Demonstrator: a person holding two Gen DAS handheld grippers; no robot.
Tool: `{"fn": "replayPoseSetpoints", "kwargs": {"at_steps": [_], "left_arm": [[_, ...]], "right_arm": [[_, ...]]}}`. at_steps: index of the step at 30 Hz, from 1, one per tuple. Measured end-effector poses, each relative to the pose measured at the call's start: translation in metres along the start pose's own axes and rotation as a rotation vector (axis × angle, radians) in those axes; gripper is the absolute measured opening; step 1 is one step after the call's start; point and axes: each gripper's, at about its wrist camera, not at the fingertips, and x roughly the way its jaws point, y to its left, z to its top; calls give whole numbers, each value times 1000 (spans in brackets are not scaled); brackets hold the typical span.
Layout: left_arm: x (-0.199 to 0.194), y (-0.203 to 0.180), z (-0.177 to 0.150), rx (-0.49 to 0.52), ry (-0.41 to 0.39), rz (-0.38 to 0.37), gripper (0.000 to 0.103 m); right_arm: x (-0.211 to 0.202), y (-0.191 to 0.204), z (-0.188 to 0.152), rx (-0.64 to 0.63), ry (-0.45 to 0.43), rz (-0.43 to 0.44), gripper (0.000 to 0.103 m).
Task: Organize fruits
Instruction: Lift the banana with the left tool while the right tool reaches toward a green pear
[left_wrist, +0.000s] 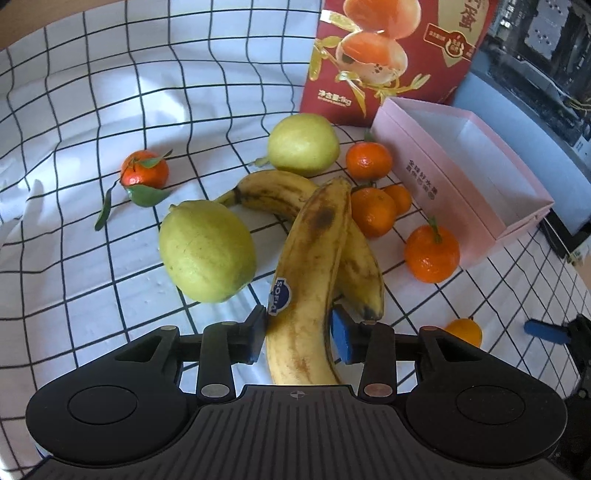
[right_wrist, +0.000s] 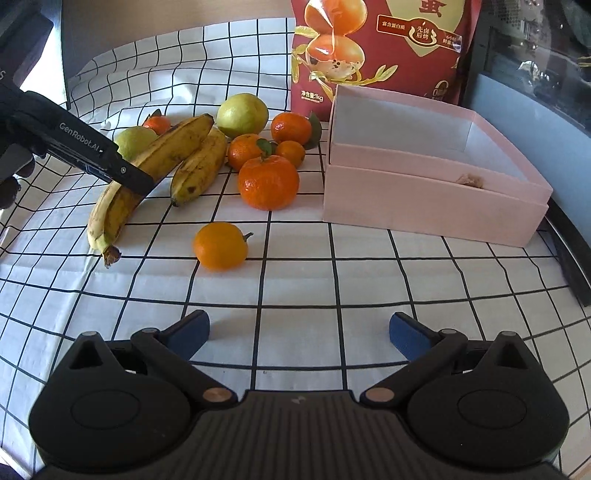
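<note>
From the left wrist we see the left gripper (left_wrist: 299, 334) with its jaws pinching the stickered banana (left_wrist: 314, 273), a blue pad pressed to each side of it near its lower end. That banana lies across a second banana (left_wrist: 273, 192), between two green pears, the near pear (left_wrist: 207, 251) and the far pear (left_wrist: 303, 144). Off to the left sits a leafy tangerine (left_wrist: 144, 169), which the right wrist view shows only as a sliver behind the fruit.

The right wrist view gives us what the left cannot: the right gripper (right_wrist: 299, 338) with its jaws spread wide over the bare checked cloth (right_wrist: 332, 288) covering the counter, holding nothing. It also shows the held banana's stem end down by the cloth, and a lone orange (right_wrist: 221, 245) apart from the cluster. The pink box (right_wrist: 436, 192) stands open to the right of the fruit, with a small brown scrap inside, in front of the red bag (right_wrist: 388, 48).
</note>
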Motion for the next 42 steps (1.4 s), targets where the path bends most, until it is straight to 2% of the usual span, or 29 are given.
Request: {"fn": "replayPoseSetpoints", "kwargs": {"at_steps": [4,16,22,27,34,37,40,42], "left_arm": [[-2,-5,-8,-6,-29,23,42],[-31,-14,-53,-43,-6,73,42],[-30,-19,-49,-26,11,104,42],[-23,-19,-48,-32,45,83,43],[-20,-25,-46,-21,50,96,43],[-20,-25,-47,-58,41,104,43],[-22,-23,-50,-109,15,105,44],[-22,-23,-52,-105,0,106,44]], "right_arm": [[-2,1,-1,-4,5,2,103],[-9,2,2,-52,31,10,100],[-11,10,3,-89,24,17,99],[-14,15,1,-112,11,19,99],[-15,11,-2,-95,4,18,99],[-15,9,-1,-83,3,25,95],[-15,10,2,-95,0,41,88],[-15,13,4,-117,-2,47,81]]}}
